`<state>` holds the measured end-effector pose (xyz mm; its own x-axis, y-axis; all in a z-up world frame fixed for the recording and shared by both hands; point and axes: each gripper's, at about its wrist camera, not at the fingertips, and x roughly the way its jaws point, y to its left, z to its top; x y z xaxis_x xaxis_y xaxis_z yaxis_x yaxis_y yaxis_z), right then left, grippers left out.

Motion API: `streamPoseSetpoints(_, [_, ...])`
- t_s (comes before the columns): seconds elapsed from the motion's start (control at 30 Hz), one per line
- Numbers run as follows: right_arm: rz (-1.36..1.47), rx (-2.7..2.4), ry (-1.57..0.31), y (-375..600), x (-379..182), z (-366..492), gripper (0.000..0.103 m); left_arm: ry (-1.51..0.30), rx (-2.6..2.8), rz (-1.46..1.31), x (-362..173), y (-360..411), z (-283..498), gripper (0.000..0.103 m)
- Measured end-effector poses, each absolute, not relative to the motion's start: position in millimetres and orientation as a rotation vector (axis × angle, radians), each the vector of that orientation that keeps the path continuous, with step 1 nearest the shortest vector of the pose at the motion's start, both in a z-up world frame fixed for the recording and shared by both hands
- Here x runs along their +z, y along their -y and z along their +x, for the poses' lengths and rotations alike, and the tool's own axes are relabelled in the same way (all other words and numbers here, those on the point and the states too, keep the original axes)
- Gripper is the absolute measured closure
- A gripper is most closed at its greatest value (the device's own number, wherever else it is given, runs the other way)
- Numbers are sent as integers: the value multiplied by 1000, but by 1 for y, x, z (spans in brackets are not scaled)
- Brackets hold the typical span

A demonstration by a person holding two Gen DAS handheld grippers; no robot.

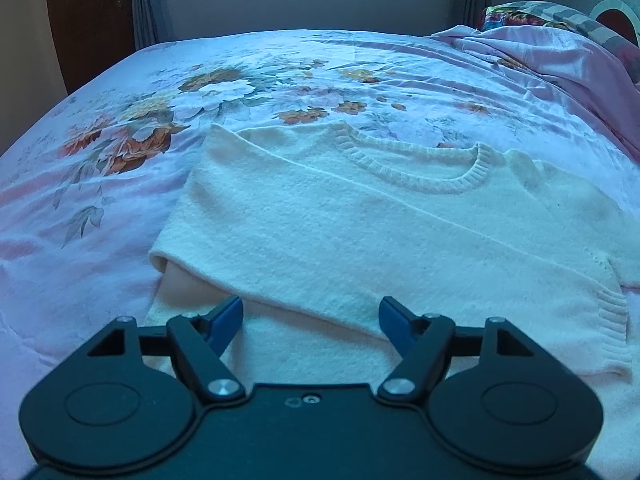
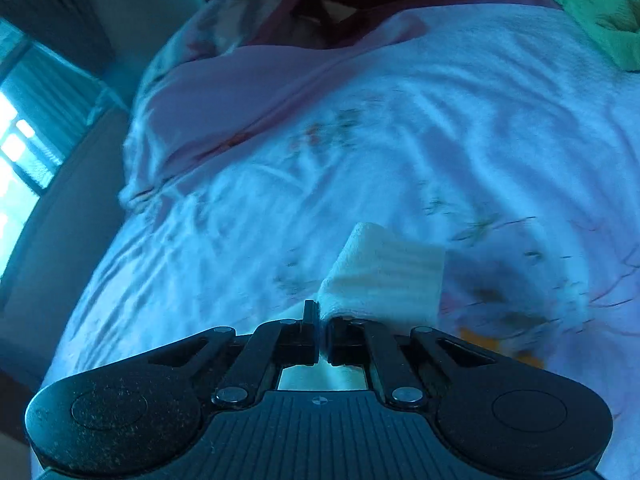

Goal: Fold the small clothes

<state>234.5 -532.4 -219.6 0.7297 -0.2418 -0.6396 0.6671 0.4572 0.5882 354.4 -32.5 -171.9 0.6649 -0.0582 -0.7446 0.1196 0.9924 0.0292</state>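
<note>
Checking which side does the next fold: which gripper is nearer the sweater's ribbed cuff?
Right. The right gripper is shut on cream fabric with the ribbed cuff right at its tips. The left gripper is open over the sweater body.

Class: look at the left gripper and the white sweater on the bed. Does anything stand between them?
Nothing visible does. The left gripper is open directly over the white sweater, which lies on the floral bedsheet.
</note>
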Motion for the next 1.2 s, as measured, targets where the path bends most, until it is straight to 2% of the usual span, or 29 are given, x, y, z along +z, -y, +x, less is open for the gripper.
streamPoseSetpoints(0.17, [894,-221,-469,432,-173,286,99,-821,-103,26,-156,14,349,31])
streamPoseSetpoints(0.27, [834,26,-509,344,-156,315,99,-813,-98,-17,-147,-4,346,31])
streamPoseSetpoints(0.37, [775,219,-593,263,-163,328,99,-822,-98,-80,-141,-27,343,30])
streamPoseSetpoints(0.5, [628,331,-804,180,-210,334,97,-869,-131,-201,-145,-55,342,28])
streamPoseSetpoints(0.53, [600,338,-862,169,-220,334,84,-891,-154,-241,-147,-60,343,28])
streamPoseSetpoints(0.57, [597,351,-891,163,-227,332,61,-911,-188,-284,-150,-63,343,28])
streamPoseSetpoints(0.63, [624,387,-859,163,-228,321,38,-939,-246,-332,-153,-63,344,28])
streamPoseSetpoints(0.9, [591,318,-773,189,-213,307,36,-973,-352,-425,-163,-40,346,25])
streamPoseSetpoints(1.03, [704,343,-807,180,-225,332,36,-954,-278,-469,-159,-55,346,25])
streamPoseSetpoints(1.13, [717,467,-834,158,-226,336,36,-926,-236,-501,-150,-78,347,19])
streamPoseSetpoints(1.2, [696,572,-825,146,-222,326,36,-931,-226,-525,-150,-88,349,19])
